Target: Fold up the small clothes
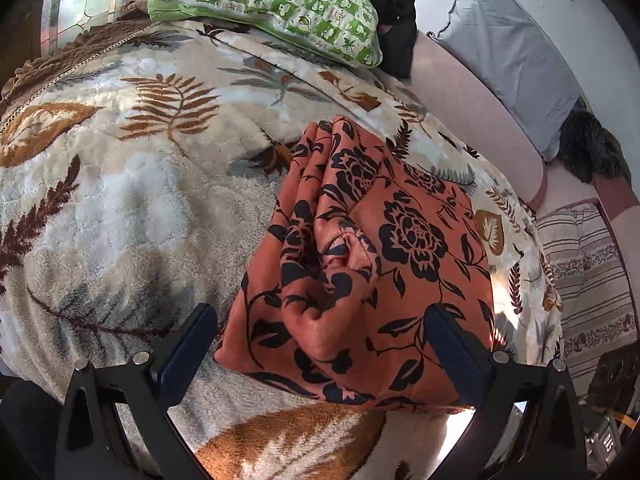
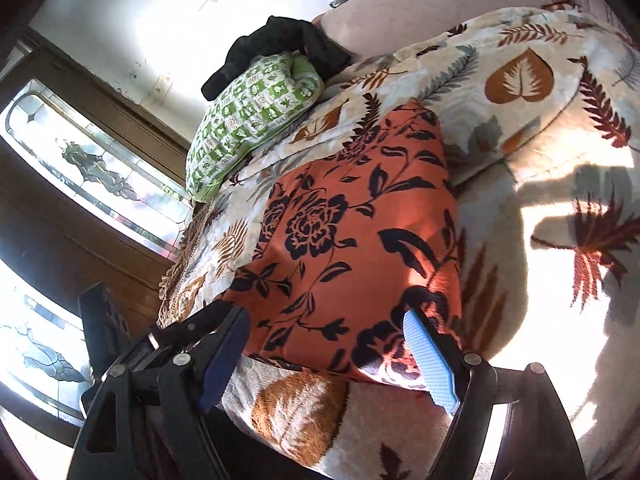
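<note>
Both claws stand apart, gripping nothing. My left gripper (image 1: 320,344) straddles the near edge of the orange floral garment (image 1: 368,248), folded into a thick pad near the bed's front edge on the leaf-print blanket (image 1: 120,200). My right gripper (image 2: 328,348) frames the same near edge, pads off the cloth. I judge the fold nearly done; to finish well I would catch every layer at the near corners and keep them aligned. The blanket lies bare to the left; the green pillow (image 1: 272,4) sits well beyond.
</note>
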Demonstrator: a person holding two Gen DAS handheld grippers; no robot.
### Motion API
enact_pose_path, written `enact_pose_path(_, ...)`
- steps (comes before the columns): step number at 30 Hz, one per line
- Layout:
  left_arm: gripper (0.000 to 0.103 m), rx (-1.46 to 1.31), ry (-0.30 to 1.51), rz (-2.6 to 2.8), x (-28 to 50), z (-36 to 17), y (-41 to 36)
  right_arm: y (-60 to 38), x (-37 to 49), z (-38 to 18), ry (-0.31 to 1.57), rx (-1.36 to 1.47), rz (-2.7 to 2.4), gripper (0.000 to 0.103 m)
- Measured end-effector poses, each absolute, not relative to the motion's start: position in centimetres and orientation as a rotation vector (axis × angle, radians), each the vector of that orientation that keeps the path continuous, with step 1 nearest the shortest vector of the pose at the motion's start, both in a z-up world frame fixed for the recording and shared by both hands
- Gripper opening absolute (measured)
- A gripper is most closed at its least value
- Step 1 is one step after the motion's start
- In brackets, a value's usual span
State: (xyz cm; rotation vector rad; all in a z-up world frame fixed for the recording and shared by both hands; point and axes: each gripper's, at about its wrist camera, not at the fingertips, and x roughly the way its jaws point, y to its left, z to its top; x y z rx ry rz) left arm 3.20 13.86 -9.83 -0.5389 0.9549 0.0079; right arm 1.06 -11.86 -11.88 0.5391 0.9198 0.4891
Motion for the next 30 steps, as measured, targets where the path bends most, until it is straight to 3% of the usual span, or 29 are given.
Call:
enact_pose_path(1,0.014,-0.548,0.931,-0.012,3.3,-9.5,13.7,-12.6,1.1,-12.2,0.921,0.553,0.488,0.082)
enact_pose_path(3,0.010,-0.527,0.889,0.006,2.8,-8.1,13.6,-13.4,1.2,-12.7,0.919,0.573,0.491,0.082)
enact_pose_path(6,0.011,-0.535,0.838,0.055,1.0,-7.6,14.3,-14.6,1.6,-13.4,0.914,0.602,0.494,0.082)
enact_pose_path(9,0.012,-0.562,1.018,0.126,2.0,-13.6,15.1,-15.6,1.7,-14.5,0.924,0.640,0.491,0.082)
enact_pose_path(12,0.015,-0.545,0.982,0.114,1.8,-12.9,14.9,-15.9,2.1,-15.1,0.948,0.666,0.505,0.082)
enact_pose_path(20,0.044,-0.376,0.911,0.213,0.8,-7.1,14.8,-16.9,3.0,-14.5,0.923,0.681,0.522,0.082)
enact_pose_path(22,0.064,-0.315,0.817,0.226,1.0,-4.4,14.2,-17.8,3.3,-14.6,0.920,0.712,0.507,0.082)
enact_pose_path(24,0.072,-0.251,0.746,0.172,2.2,-2.5,12.7,-18.9,3.9,-15.3,0.934,0.757,0.490,0.083)
enact_pose_path(27,0.072,-0.136,0.757,0.037,5.6,-2.4,9.8,-20.4,5.4,-16.5,0.977,0.852,0.492,0.083)
enact_pose_path(30,0.072,-0.086,0.883,-0.012,9.5,-5.9,8.3,-20.4,7.5,-17.4,1.044,0.929,0.561,0.083)
